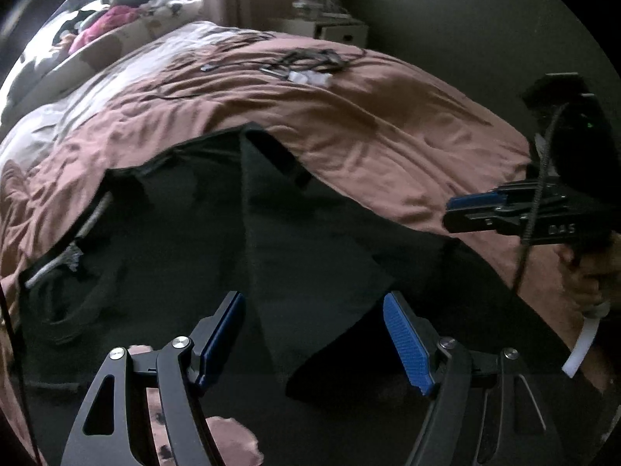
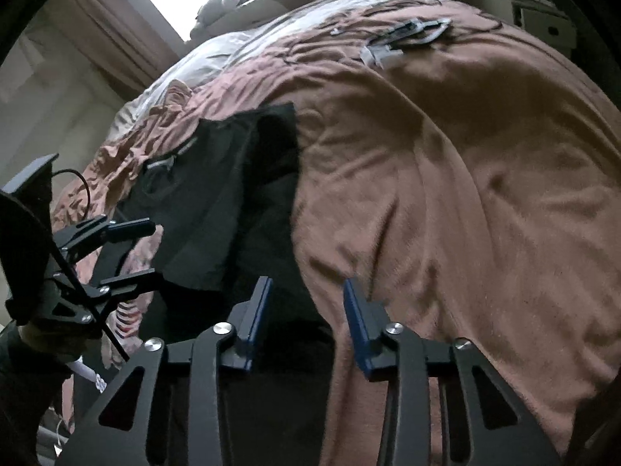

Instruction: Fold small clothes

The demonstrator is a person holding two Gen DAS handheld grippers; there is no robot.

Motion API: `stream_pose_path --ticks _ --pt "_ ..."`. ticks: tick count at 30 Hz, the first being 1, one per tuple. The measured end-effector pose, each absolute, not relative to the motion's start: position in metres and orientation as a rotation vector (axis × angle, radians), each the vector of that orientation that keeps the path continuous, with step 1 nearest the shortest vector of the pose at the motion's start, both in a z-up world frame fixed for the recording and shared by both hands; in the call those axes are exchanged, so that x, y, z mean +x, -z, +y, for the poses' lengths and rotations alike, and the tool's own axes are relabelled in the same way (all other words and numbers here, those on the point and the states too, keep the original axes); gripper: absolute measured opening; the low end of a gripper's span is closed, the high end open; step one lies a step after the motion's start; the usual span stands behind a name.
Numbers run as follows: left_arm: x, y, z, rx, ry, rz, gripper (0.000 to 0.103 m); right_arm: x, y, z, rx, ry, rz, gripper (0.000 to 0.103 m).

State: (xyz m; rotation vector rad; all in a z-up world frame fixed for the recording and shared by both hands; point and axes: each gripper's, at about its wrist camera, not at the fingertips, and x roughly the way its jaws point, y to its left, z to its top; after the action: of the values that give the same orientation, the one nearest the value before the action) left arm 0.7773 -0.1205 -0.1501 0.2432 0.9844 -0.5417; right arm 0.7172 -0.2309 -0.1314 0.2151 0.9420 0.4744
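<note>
A black garment (image 1: 217, 225) lies spread on the pinkish-brown bedspread (image 1: 368, 116), with a folded flap pointing toward me and a light drawstring (image 1: 70, 256) at its left edge. My left gripper (image 1: 314, 310) is open just above the garment's near part, empty. My right gripper (image 2: 306, 299) is open and empty, over the garment's right edge (image 2: 279, 209) where it meets the bedspread (image 2: 465, 194). The right gripper also shows at the right of the left wrist view (image 1: 454, 209). The left gripper shows at the left of the right wrist view (image 2: 151, 248), jaws apart beside the black cloth.
Cables and small white items (image 1: 306, 66) lie far back on the bed. A pile of clothes and soft toys (image 1: 116, 19) sits beyond the bed under a bright window. A white bedside unit (image 1: 330, 27) stands at the back.
</note>
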Motion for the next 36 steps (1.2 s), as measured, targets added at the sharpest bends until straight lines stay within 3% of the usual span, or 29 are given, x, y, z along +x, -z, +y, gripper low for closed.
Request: stream_pose_path --ticks 5,17,19,21,23,36 --pt "0.782 0.165 -0.134 0.25 0.553 1.015 0.075 0.716 0.155 -0.241 0.261 -0.489 0.969 0.025" --pt "0.788 0.186 -0.163 0.34 0.53 1.023 0.075 0.699 0.17 -0.264 0.343 -0.561 0.894 0.025" --pt "0.79 0.184 -0.163 0.345 0.505 1.001 0.057 0.695 0.17 -0.264 0.328 -0.564 0.89 0.025" --pt "0.794 0.182 -0.159 0.306 0.499 1.019 0.025 0.691 0.167 -0.265 0.329 -0.562 0.883 0.025" --pt "0.797 0.176 -0.153 0.294 0.443 1.017 0.013 0.689 0.166 -0.266 0.33 -0.557 0.879 0.025" --pt "0.814 0.147 -0.088 0.152 0.253 1.038 0.012 0.68 0.152 -0.257 0.279 -0.568 0.835 0.025"
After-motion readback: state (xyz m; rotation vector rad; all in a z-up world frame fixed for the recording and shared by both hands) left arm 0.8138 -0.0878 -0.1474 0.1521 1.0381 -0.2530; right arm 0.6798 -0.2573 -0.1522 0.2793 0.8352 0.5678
